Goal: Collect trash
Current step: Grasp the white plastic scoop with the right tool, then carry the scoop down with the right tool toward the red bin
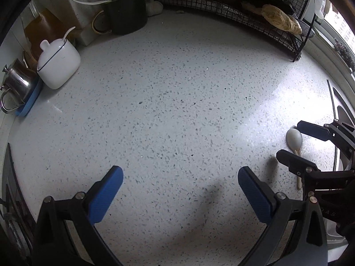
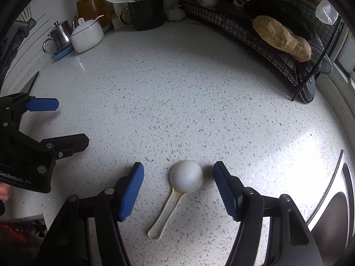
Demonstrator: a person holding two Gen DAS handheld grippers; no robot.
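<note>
The counter (image 2: 177, 84) was a big speckled white slab, mostly bare in the middle, with a wire rack (image 2: 255, 28) along the back edge toward the right corner and a mug (image 2: 146, 13) of utensils further left on that edge. Left gripper (image 1: 180, 190) hung over empty counter with its jaws wide apart, nothing between them. Right gripper (image 2: 178, 188) was the near one, jaws apart either side of the spoon (image 2: 177, 190) but pads not touching it. The spoon lay near the front edge by the sink (image 2: 337, 199), bowl pointing away from the gripper, handle running back toward it, so I'd guess a straight pinch on the bowl.
</note>
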